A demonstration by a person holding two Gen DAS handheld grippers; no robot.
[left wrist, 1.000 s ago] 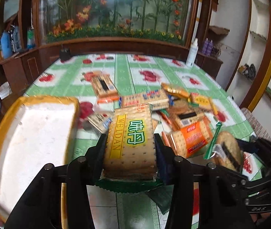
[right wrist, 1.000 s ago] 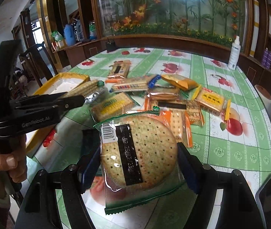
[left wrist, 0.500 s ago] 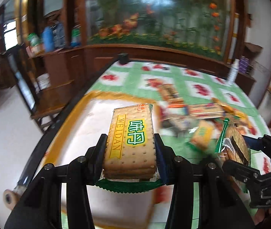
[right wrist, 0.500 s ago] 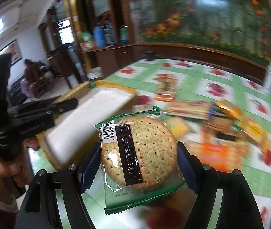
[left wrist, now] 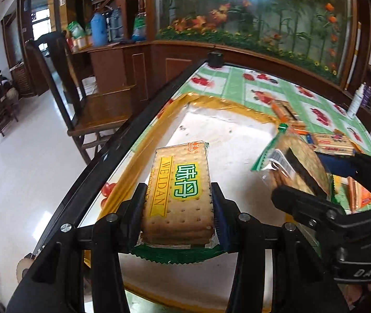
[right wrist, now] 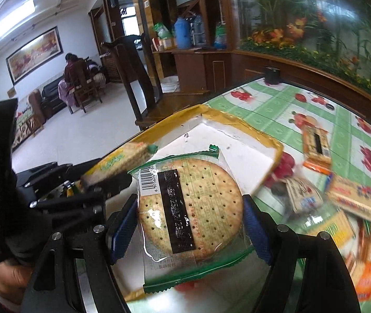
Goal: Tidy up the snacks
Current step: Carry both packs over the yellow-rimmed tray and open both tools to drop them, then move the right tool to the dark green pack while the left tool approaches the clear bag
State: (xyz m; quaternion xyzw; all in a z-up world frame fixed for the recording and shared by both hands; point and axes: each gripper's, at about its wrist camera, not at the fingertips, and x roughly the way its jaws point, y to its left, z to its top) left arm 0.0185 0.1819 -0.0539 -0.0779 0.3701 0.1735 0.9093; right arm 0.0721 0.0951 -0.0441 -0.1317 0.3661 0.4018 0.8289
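Currently the left gripper is clamping a rectangular WEIDAN cracker pack between its two fingers, the pack lying lengthwise along them with its green crimped end at 6 o'clock. It is hanging over the white tray with the gold rim, whose bare floor is showing beyond the pack toward 12 o'clock. The right gripper is pinching a round cracker pack, clear wrapper with green edges, a barcode at 11 o'clock and a black label strip running down the biscuit; blue pads are pressing both sides. That pack is also sitting above the tray's white floor, near its corner. In the left wrist view the right gripper is showing at 3 o'clock with the round pack seen edge-on; in the right wrist view the left gripper is showing at 9 o'clock, its rectangular pack tilted, and the person's hand is gripping the handle at 8 o'clock. The tray is resting on the table, covered in a green-and-white checked cloth with red fruit prints, beside the table's dark edge. A loose pile of snack packs is lying on the cloth at 3 o'clock in the right wrist view, apart from the tray, partly blurred. A wooden chair is standing beside the table at 9 o'clock in the left wrist view.
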